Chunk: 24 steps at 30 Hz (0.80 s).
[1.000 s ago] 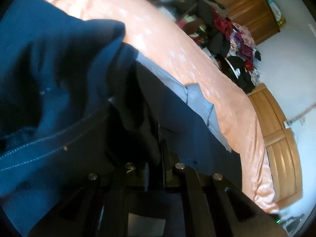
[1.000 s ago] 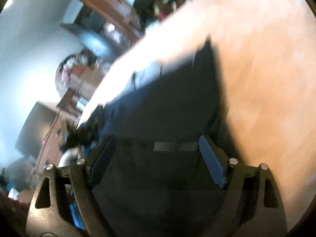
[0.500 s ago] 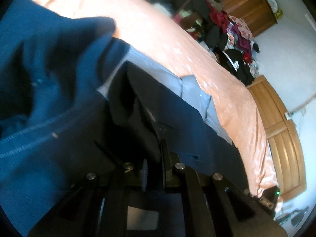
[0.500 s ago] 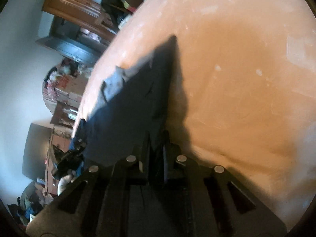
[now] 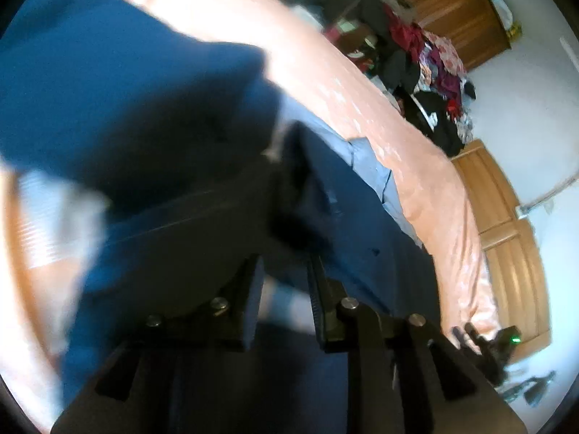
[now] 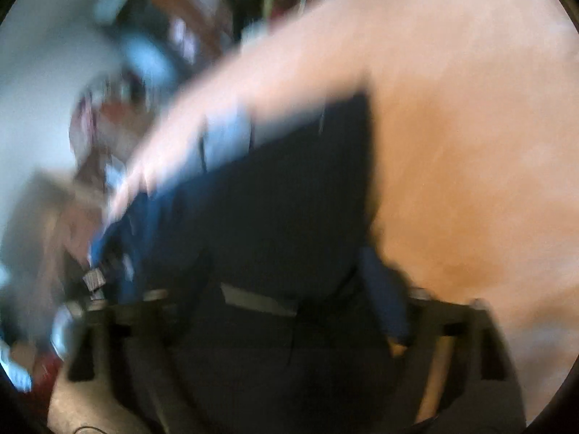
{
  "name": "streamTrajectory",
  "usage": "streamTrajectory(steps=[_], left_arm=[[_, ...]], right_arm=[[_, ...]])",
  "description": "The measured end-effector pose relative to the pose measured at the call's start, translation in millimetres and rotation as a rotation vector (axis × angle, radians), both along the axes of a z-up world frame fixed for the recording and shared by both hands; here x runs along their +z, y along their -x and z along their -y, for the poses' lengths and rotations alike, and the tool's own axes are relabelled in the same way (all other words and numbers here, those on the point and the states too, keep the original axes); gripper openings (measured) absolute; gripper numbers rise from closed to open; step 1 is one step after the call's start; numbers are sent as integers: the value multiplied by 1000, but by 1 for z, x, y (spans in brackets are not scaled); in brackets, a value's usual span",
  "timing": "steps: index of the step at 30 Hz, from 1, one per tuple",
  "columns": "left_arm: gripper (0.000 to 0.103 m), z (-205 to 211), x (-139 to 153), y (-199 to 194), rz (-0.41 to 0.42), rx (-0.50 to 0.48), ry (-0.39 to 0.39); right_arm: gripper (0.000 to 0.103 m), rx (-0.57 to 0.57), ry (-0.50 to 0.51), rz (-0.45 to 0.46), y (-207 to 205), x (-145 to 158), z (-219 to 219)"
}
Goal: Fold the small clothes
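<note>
Bed: peach cover, bore garment | Garment: navy, lay spread on bed, partly bunched near left gripper | Left gripper: fingers parted, cloth between, apparently unclamped | Right gripper: blurred, spread wide over garment

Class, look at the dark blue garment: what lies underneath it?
Under the dark blue garment a peach bedspread shows all around its edges, with a paler blue-grey layer peeking out. Whatever lies beneath its middle is covered.
</note>
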<state>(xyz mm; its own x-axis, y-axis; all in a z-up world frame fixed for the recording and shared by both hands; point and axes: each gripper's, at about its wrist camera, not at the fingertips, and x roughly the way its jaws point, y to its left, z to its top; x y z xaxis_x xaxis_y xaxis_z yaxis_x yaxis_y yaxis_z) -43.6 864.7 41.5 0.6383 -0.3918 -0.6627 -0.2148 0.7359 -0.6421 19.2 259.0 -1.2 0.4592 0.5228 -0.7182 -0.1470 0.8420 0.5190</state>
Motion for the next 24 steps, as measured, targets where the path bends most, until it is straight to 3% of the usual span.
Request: streamTrajectory(steps=[2,4,6,8,10,14,17,22,23,24], left_arm=[[25,-29,4,21,12,51,37],[27,-70,15,50,37,138,32],[39,-118,26,78,69,246,-5],[49,-156,25,93,74,339,-21],[51,-198,16,98,62,405,-11],[47,-243,-3,73,69,394,31],[51,-254,-5,47,81,383,12],[47,-279,-13,18,123,448,11],[42,-283,-15,12,121,454,2],[30,-286,-17,2,102,450,-5]], right_arm=[[85,7,168,38,6,4,-23],[84,-14,249,39,11,21,-38],[84,-52,171,102,31,48,-45],[84,-62,128,114,47,55,-47],[84,-51,120,104,61,53,-62],[85,-13,145,24,82,23,-93],[88,-22,220,47,83,19,-106],[89,-35,215,26,76,19,-109],[89,-41,216,26,76,19,-109],[88,-50,219,28,77,18,-111]])
